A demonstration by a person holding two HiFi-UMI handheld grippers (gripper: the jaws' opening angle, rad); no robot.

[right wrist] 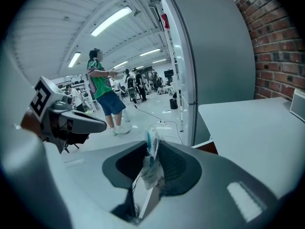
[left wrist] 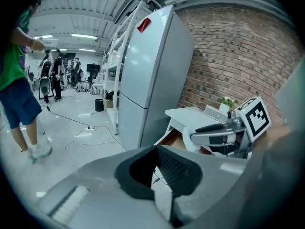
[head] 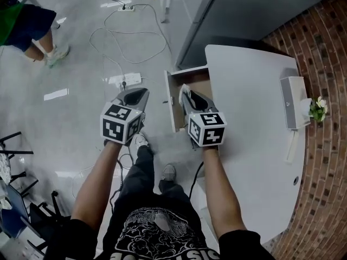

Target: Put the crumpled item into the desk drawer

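The crumpled item, a clear wrapper with blue print, sticks up between the pads of my right gripper, which is shut on it. In the head view my right gripper hovers over the open desk drawer, whose brown inside shows beside the white desk. The item itself is hidden in that view. My left gripper hangs over the floor left of the drawer, apart from it. Its jaws stand together with nothing in them. From the left gripper view I see the right gripper above the drawer.
A tall grey fridge stands behind the desk, against a brick wall. A white box and a small plant sit at the desk's far edge. Cables and a power strip lie on the floor. A person in a green shirt stands farther off.
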